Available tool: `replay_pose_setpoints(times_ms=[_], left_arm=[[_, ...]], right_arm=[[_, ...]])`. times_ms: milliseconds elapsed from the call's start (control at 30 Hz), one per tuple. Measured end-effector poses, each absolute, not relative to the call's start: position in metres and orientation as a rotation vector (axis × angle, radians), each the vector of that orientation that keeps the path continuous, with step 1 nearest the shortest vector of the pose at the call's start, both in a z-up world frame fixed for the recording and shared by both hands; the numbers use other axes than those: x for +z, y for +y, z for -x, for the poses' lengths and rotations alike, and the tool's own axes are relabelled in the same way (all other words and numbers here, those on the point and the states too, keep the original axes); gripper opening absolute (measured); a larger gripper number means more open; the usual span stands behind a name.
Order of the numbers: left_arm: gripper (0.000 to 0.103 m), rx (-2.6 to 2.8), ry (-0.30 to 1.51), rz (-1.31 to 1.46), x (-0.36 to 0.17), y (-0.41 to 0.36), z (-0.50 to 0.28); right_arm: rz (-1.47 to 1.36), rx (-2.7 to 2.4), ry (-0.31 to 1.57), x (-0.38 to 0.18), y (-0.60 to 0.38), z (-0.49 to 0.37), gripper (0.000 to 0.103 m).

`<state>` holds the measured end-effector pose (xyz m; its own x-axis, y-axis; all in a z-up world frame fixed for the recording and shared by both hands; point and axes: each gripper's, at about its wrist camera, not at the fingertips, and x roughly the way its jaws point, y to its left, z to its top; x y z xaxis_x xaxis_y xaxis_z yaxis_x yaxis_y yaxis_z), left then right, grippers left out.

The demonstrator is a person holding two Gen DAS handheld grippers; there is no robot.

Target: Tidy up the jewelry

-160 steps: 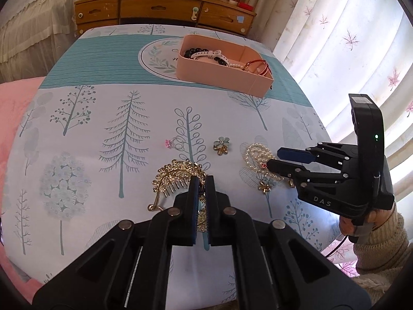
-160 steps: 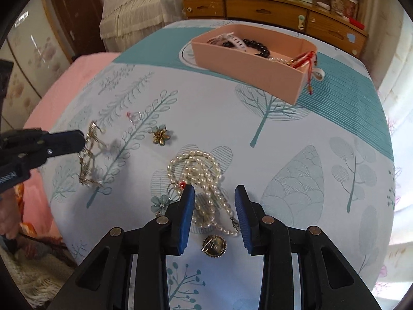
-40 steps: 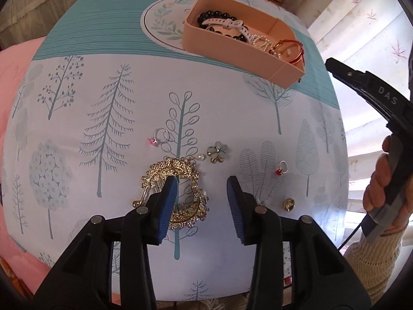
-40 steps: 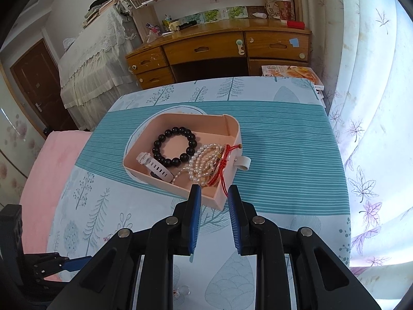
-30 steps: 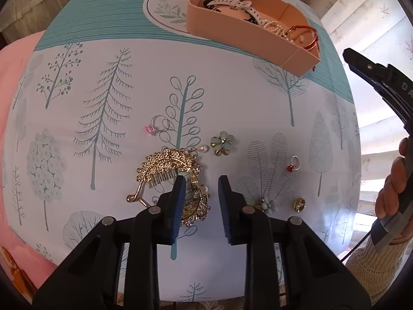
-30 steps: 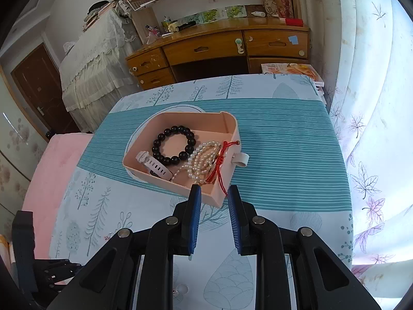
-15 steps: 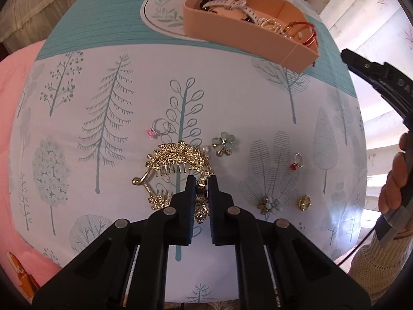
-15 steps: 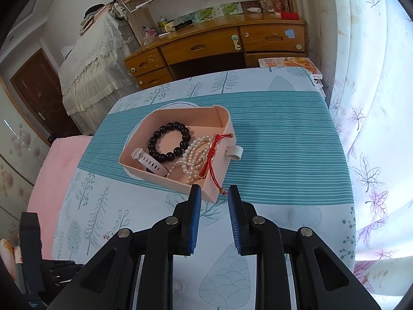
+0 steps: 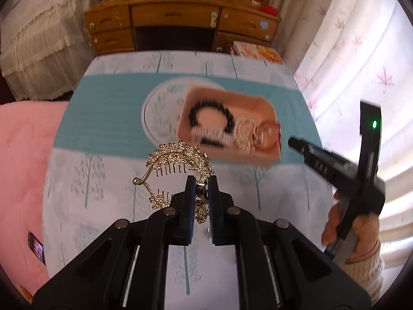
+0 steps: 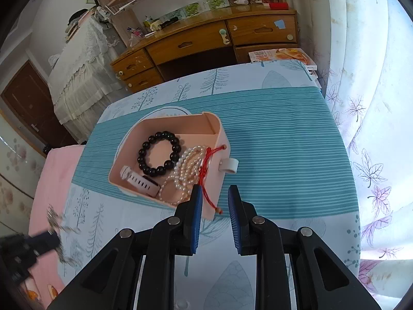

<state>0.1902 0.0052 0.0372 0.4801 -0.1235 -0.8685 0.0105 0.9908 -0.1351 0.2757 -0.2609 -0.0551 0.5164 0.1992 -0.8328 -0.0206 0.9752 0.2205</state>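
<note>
My left gripper (image 9: 198, 180) is shut on a gold comb hairpiece (image 9: 175, 159) and holds it in the air, short of the pink box (image 9: 247, 159). The box (image 10: 167, 126) holds a black bead bracelet (image 10: 158, 153), a white watch (image 10: 138, 179), a pearl necklace (image 10: 187, 166) and a red cord bracelet (image 10: 206, 170). My right gripper (image 10: 213, 193) is open and empty, just over the box's near right corner. It shows at the right in the left wrist view (image 9: 304, 147). The left gripper with the hairpiece shows blurred at lower left in the right wrist view (image 10: 51, 232).
The table carries a tree-print cloth with a teal band (image 10: 278, 129). A wooden desk with drawers (image 10: 206, 38) stands beyond the far edge. Curtains (image 10: 374, 103) hang on the right. A pink cushion (image 9: 23, 155) lies on the left. A book (image 10: 281, 55) rests at the far right corner.
My left gripper closed on the gold hairpiece, lifted it off the cloth and carried it toward the box. My right gripper stayed open above the box and shifted slightly.
</note>
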Motion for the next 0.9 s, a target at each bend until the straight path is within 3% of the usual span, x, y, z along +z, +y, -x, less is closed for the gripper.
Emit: replay_pose_setpoints(times_ms=[200,467,667,900], left_arm=[[0.007,-0.129,1.054,0.099,0.047,-0.005,-0.252],[0.007,-0.162,1.104,0.044,-0.002,-0.029,-0.316],[0.008,-0.193,1.155,0.058,-0.039,-0.028,-0.335],[0.009,-0.218,1.129,0.068,-0.039,-0.008,-0.328]], right_arm=[[-0.184,0.063,1.062,-0.058,-0.262,-0.298,0.022],[-0.164,0.040,1.106,-0.072,-0.252,-0.315,0.022],[-0.146,0.051,1.114,-0.073,-0.240,-0.324,0.021],[-0.073,0.068,1.104,-0.071,-0.213,-0.333,0.021]])
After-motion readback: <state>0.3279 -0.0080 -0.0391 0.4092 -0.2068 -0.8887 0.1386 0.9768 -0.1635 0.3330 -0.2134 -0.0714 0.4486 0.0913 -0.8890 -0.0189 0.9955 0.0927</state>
